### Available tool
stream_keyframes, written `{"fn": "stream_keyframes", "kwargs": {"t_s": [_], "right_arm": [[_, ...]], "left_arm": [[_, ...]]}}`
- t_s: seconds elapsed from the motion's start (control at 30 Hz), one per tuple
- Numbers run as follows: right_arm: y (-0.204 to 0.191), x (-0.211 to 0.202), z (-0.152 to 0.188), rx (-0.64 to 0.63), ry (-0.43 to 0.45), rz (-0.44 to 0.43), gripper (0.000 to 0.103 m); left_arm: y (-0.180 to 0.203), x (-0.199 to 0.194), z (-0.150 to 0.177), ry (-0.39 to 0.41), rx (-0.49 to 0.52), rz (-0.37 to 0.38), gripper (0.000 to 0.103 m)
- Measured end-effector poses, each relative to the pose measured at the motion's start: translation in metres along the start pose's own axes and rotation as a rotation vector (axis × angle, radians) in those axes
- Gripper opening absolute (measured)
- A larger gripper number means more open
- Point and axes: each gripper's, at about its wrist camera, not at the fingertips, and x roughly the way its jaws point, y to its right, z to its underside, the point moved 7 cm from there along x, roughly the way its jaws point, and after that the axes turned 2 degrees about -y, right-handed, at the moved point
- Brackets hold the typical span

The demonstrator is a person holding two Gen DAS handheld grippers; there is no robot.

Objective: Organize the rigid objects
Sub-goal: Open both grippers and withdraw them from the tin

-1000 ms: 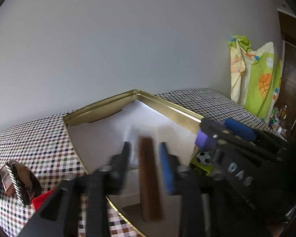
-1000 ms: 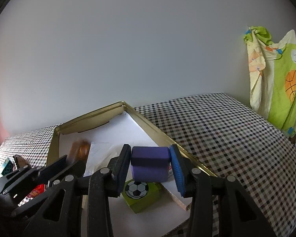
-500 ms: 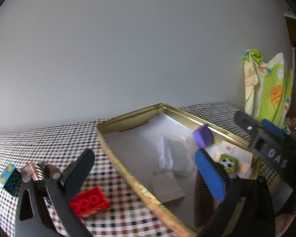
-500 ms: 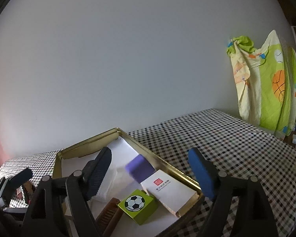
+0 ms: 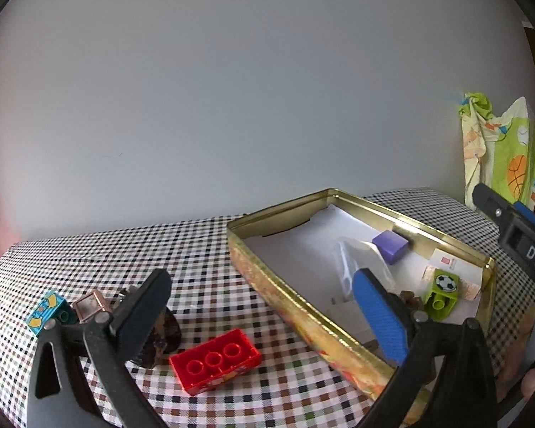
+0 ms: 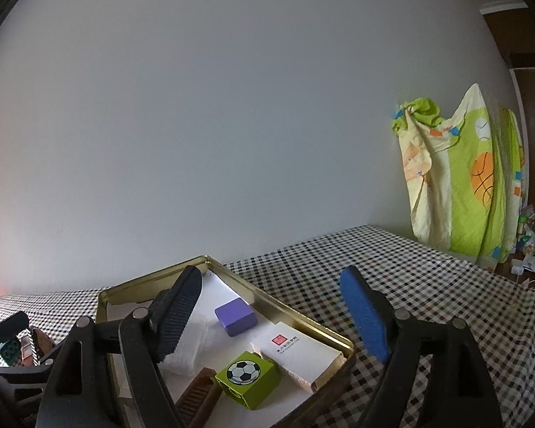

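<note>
Lying just ahead of the left tongs [image 5: 264, 317], between the spread, empty jaws, the red brick [image 5: 215, 360] looks light, stiff and smooth; its long flat sides suit a grip. The right tongs [image 6: 278, 310], also released, hang over the tin [image 6: 303, 321].

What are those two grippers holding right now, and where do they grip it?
Nothing. The left gripper and the right gripper both stand open and empty; the purple block lies loose in the gold tin.
</note>
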Motion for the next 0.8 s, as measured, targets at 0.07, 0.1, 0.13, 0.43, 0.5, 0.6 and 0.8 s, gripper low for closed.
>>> {"fn": "stream_keyframes", "kwargs": {"t_s": [0.07, 0.1, 0.13, 0.43, 0.5, 0.6, 0.8], "right_arm": [[-0.0006, 0.0002, -0.0007, 0.0, 0.003, 0.005, 0.082], [0.0001, 0.0007, -0.001, -0.001, 0.005, 0.007, 0.082], [-0.0003, 0.0002, -0.0008, 0.0, 0.007, 0.009, 0.082], [-0.0022, 0.0023, -0.0023, 0.001, 0.015, 0.014, 0.082], [-0.0028, 0.0018, -0.002, 0.001, 0.018, 0.014, 0.082], [-0.0041, 0.0013, -0.002, 0.003, 0.022, 0.017, 0.082], [-0.0058, 0.0018, -0.0033, 0.009, 0.034, 0.02, 0.082]], "left_arm": [[-0.0021, -0.0001, 0.0, 0.002, -0.005, -0.003, 0.103], [-0.003, -0.0002, 0.0, 0.003, -0.006, -0.006, 0.103], [-0.0042, -0.0007, 0.0007, 0.004, -0.007, -0.008, 0.103], [-0.0073, -0.0014, 0.0022, 0.003, -0.012, -0.005, 0.103], [-0.0076, -0.0013, 0.0022, 0.002, -0.012, -0.004, 0.103], [-0.0083, -0.0015, 0.0021, 0.002, -0.014, -0.005, 0.103], [-0.0108, -0.0027, 0.0029, 0.002, -0.015, -0.01, 0.103]]}}
